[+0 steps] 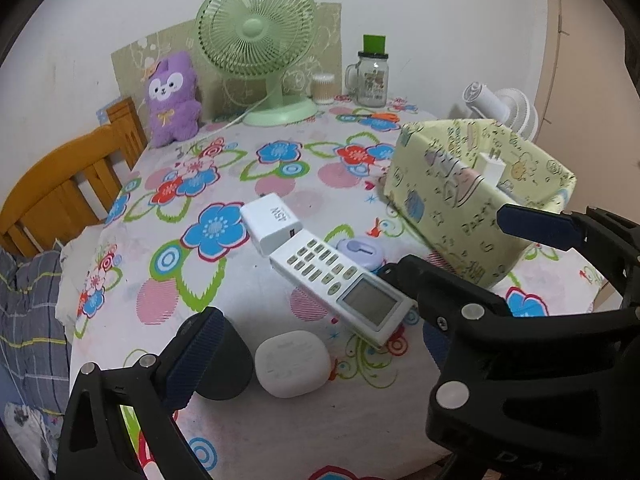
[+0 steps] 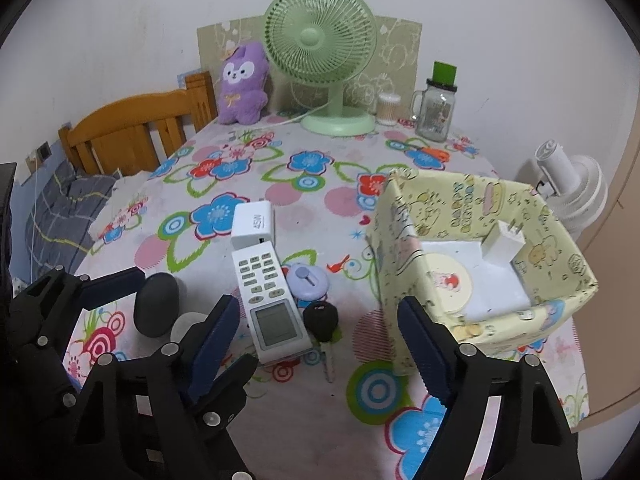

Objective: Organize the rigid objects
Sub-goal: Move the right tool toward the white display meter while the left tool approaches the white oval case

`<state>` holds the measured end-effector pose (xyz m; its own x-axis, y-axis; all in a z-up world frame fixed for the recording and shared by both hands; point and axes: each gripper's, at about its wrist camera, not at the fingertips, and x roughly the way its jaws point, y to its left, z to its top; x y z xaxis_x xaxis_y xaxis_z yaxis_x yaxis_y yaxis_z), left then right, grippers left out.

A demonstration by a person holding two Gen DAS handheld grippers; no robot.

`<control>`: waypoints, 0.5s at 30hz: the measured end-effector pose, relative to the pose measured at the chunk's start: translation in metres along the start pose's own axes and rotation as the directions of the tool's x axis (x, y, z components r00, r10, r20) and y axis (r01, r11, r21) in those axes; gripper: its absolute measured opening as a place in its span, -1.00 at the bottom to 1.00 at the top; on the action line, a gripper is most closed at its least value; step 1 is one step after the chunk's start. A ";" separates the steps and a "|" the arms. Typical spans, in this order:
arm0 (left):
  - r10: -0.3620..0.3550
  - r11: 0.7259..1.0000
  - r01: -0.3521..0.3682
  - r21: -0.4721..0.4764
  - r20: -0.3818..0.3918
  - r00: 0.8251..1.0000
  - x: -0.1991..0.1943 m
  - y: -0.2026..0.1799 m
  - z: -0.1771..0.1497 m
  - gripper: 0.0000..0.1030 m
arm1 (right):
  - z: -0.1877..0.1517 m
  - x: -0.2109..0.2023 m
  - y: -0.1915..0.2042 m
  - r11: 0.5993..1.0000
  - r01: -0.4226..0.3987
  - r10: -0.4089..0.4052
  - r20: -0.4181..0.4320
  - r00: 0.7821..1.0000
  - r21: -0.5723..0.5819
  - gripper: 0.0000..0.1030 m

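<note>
Hovering over remote (image 2: 269, 295) and key (image 2: 321, 322) — right gripper (image 2: 316, 330) unclenched, left gripper (image 1: 308, 330) unclenched too — nothing held.

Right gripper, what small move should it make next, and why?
Probably ease the right gripper down over the remote and close. Its jaws stand open with the remote's lower end and a car key between them, nothing gripped yet. The box beside it already holds a white plug, so loose things likely go there.
</note>
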<state>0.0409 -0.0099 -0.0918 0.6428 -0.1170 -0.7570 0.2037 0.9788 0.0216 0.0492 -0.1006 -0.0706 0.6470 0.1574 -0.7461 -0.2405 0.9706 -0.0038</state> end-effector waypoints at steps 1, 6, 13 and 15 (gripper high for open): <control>-0.002 1.000 0.002 -0.004 -0.007 1.000 0.003 0.001 -0.001 0.94 | 0.000 0.003 0.001 1.000 -0.001 0.001 -0.007 1.000 -0.002 0.55; -0.004 1.000 0.003 -0.014 -0.025 1.000 0.014 0.005 -0.003 0.94 | 0.000 0.018 0.006 1.000 -0.012 0.012 -0.038 0.999 -0.010 0.46; -0.016 1.000 0.015 -0.023 -0.059 0.998 0.028 0.011 -0.010 0.93 | -0.002 0.039 0.014 0.999 -0.037 0.034 -0.083 0.996 -0.029 0.44; -0.023 0.999 0.021 -0.029 -0.072 0.997 0.032 0.013 -0.014 0.89 | -0.003 0.044 0.017 0.998 -0.041 0.038 -0.091 0.995 -0.038 0.44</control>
<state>0.0539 0.0009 -0.1248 0.5830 -0.1271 -0.8025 0.1955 0.9806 -0.0133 0.0707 -0.0779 -0.1054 0.5688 0.1767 -0.8033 -0.2947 0.9556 0.0015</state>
